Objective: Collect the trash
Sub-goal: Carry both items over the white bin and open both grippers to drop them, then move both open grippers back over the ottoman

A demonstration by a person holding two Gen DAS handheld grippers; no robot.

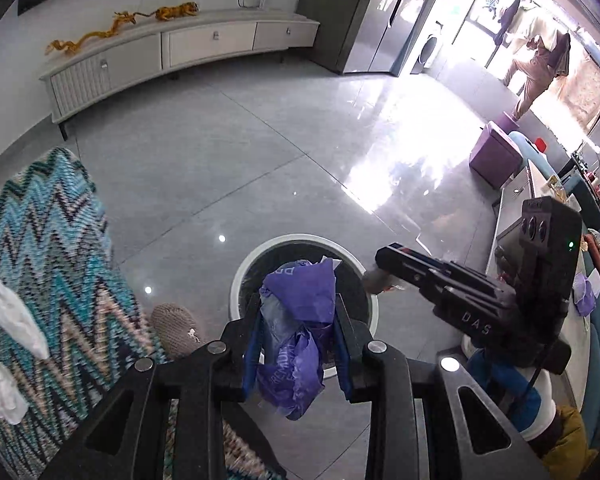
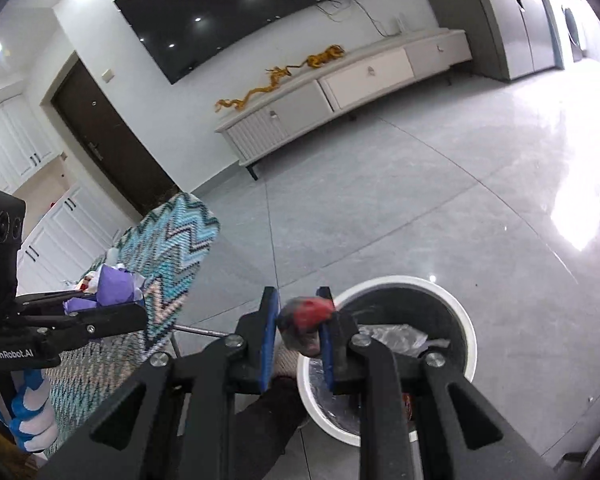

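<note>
My left gripper (image 1: pixel 298 312) is shut on a crumpled purple wrapper (image 1: pixel 296 336) and holds it right over the round white trash bin (image 1: pixel 300 242) on the grey floor. My right gripper (image 2: pixel 300 316) is shut on a small grey and red scrap (image 2: pixel 304 326) at the left rim of the same bin (image 2: pixel 456 316), which has a clear liner inside. In the left wrist view the right gripper (image 1: pixel 384 270) reaches in from the right beside the bin. In the right wrist view the left gripper (image 2: pixel 112 300) shows at the left with the purple wrapper (image 2: pixel 114 286).
A zigzag-patterned teal surface (image 1: pixel 48 248) on the left carries white crumpled tissues (image 1: pixel 14 320). A slippered foot (image 1: pixel 176 328) stands by the bin. A long white TV cabinet (image 1: pixel 180 52) lines the far wall. A purple stool (image 1: pixel 496 152) and a person (image 1: pixel 536 64) are at the far right.
</note>
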